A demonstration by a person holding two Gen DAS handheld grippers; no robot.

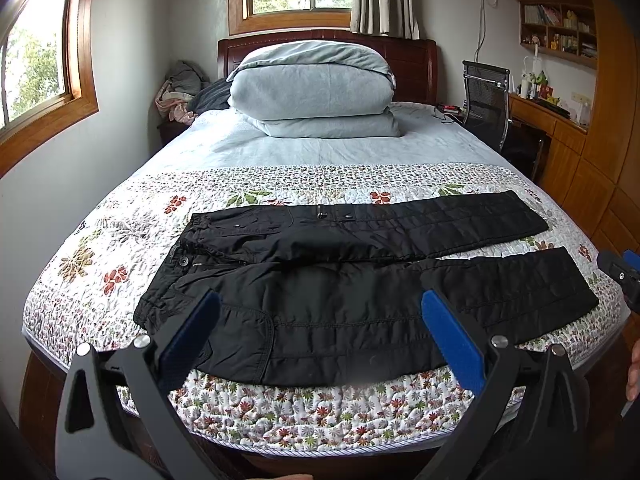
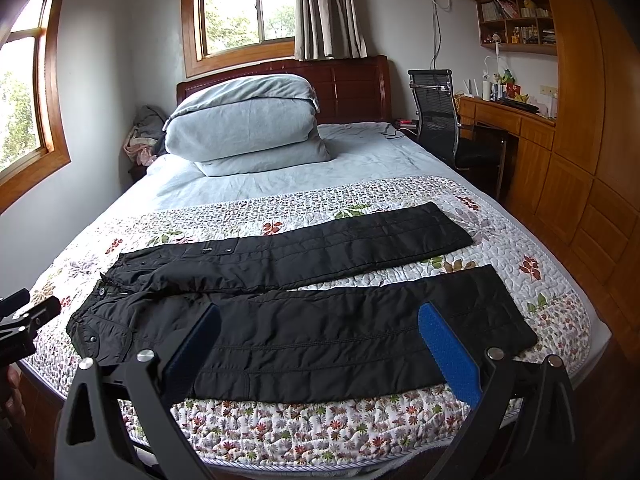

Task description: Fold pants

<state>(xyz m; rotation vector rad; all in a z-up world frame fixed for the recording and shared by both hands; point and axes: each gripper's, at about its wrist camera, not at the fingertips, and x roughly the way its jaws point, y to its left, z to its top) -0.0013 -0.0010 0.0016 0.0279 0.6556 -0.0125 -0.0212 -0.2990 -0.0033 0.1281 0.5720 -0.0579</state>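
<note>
Black pants (image 1: 344, 276) lie flat across the floral quilt (image 1: 120, 240), waist to the left, both legs spread apart to the right. They also show in the right wrist view (image 2: 320, 320). My left gripper (image 1: 320, 304) is open and empty, hovering above the near leg close to the waist. My right gripper (image 2: 320, 320) is open and empty, hovering above the near leg toward the cuff. Each gripper shows at the edge of the other's view: the right one (image 1: 620, 276) and the left one (image 2: 24, 316).
A folded grey-blue duvet (image 1: 316, 88) is stacked at the headboard. A black office chair (image 1: 488, 100) and a wooden desk (image 1: 560, 120) stand to the right of the bed. A pile of clothes (image 1: 180, 92) lies at the far left. The bed's front edge (image 1: 320, 448) is near.
</note>
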